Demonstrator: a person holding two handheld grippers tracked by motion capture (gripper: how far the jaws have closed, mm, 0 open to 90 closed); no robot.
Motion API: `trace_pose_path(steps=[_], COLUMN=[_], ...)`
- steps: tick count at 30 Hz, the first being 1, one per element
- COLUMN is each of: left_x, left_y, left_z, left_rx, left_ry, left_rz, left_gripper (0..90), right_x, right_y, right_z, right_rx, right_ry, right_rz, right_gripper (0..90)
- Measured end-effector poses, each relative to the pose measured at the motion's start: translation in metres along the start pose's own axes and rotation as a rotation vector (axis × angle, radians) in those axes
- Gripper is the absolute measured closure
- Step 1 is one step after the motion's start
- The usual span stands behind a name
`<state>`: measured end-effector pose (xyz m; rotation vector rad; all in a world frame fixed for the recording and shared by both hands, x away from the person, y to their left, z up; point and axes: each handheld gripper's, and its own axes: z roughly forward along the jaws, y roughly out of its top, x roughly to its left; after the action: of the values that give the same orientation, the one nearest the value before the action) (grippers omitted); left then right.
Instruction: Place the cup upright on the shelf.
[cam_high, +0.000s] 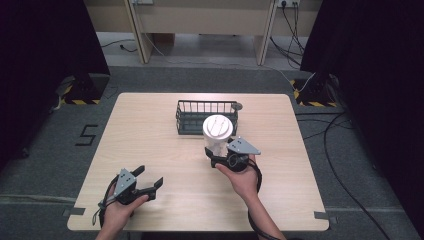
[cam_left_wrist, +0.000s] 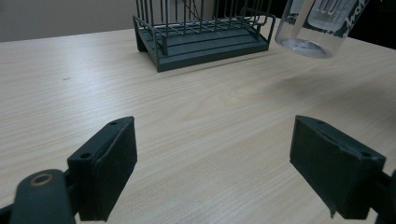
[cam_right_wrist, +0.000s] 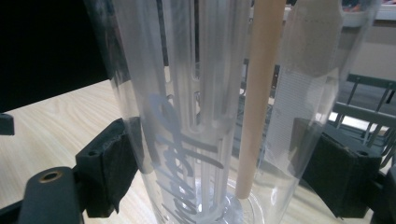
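Black jaws of the right tool (cam_right_wrist: 219, 172) press on both sides of the clear plastic cup (cam_right_wrist: 210, 107), which it holds upright and clear of the worktop (cam_high: 150, 150), just in front of the wire basket (cam_high: 192, 117). Judging from this, pickup is done and what seems left is carrying the lidded cup over the basket's near wall and setting it down inside. Meanwhile the left tool (cam_left_wrist: 215, 163) waits with jaws spread wide and nothing between them, low over the near left of the worktop.
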<state>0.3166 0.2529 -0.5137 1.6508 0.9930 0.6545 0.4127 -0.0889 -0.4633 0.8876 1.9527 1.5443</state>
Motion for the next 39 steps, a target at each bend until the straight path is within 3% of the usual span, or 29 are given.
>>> trace_pose_path(steps=[39], left_x=[0.000], left_y=[0.000], left_z=[0.001], left_rx=[-0.004], left_ry=[-0.001], left_rz=[-0.006], left_gripper=[14.5], right_x=[-0.023], right_y=[0.039], right_z=[0.024], right_rx=[0.007], right_ry=[-0.061], right_rz=[-0.004], right_gripper=[18.3])
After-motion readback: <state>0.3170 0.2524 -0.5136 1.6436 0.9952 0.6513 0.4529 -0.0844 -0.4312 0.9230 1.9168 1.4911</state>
